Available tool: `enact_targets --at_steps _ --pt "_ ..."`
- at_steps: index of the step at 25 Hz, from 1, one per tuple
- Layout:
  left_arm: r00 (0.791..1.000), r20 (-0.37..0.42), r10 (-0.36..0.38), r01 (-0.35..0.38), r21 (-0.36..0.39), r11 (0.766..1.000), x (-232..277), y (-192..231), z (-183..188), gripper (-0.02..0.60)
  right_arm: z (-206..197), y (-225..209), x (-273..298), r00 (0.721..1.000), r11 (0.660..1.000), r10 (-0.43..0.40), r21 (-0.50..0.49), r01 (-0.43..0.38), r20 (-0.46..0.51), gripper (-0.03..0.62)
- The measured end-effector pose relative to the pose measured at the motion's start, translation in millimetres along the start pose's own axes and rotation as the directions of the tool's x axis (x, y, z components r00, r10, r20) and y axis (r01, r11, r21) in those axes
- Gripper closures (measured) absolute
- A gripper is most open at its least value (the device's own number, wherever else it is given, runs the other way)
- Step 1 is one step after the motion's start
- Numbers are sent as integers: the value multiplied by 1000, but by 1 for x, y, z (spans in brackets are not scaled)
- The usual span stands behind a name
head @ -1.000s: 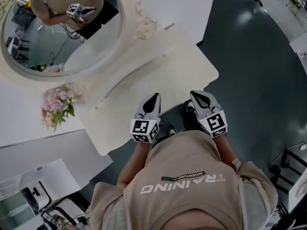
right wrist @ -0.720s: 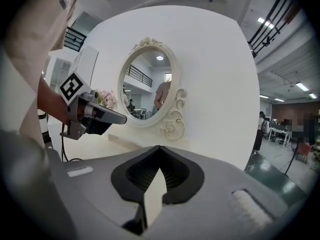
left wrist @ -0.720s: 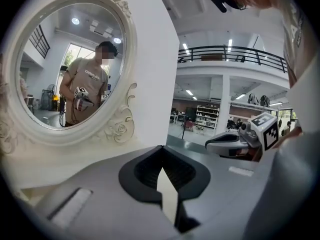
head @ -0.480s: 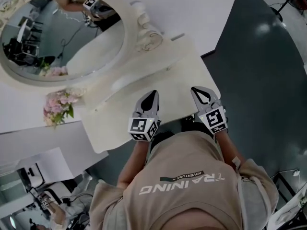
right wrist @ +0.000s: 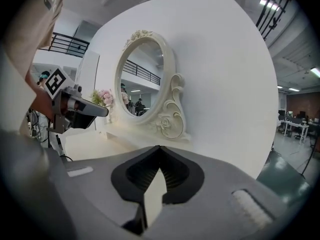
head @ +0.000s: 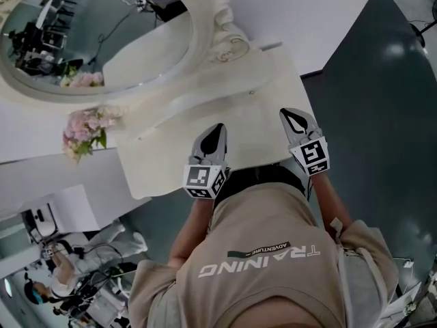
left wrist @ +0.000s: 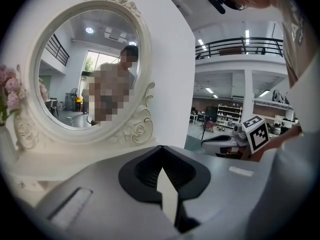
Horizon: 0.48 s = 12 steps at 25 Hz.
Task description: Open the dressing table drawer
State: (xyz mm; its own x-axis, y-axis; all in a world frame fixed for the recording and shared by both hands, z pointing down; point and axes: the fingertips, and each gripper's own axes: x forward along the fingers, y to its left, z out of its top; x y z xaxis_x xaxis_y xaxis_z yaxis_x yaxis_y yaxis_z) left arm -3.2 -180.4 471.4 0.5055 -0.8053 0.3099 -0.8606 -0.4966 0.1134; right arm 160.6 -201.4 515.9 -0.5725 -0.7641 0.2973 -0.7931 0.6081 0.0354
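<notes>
The drawer shows in none of my views. I judge it sits under the front edge of the tabletop (head: pixel 205 118), hidden from the head view by the top itself and too low for either gripper view, since both look out level across the surface. That is why I count the task as barely begun: nothing has been reached, and a handle has yet to be found. The left hand-held gripper (head: pixel 216 132) hangs over the front strip of the tabletop, and the right hand-held gripper (head: pixel 295 116) is over its front right corner. They are well apart from each other, and both point toward the mirror (head: pixel 102 39) and the wall (head: pixel 307 12). Each has its jaws pressed together at the tips with nothing between them, a sensible way to carry them while closing in, but they will need to part before any pull. The next move, as I read it, calls for dropping one of them below the edge and tilting it down so a handle comes into sight. The flowers (head: pixel 85 132) stand off to the left by the mirror's foot — clear of both tools, so no risk there.
</notes>
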Motion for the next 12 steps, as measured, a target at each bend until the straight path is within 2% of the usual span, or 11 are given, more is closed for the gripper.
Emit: enact_targets --at_steps 5,8,12 --pt "1000 4 15 -15 -14 1000 -4 15 -9 563 -9 5 21 999 1000 -6 -19 5 -34 591" --pt "1000 17 14 -14 -24 1000 -6 17 -3 563 -1 4 27 999 999 -51 -6 51 -14 591" --pt "999 46 19 -17 -32 999 -5 13 9 563 -10 -2 31 996 997 -73 9 73 -56 591"
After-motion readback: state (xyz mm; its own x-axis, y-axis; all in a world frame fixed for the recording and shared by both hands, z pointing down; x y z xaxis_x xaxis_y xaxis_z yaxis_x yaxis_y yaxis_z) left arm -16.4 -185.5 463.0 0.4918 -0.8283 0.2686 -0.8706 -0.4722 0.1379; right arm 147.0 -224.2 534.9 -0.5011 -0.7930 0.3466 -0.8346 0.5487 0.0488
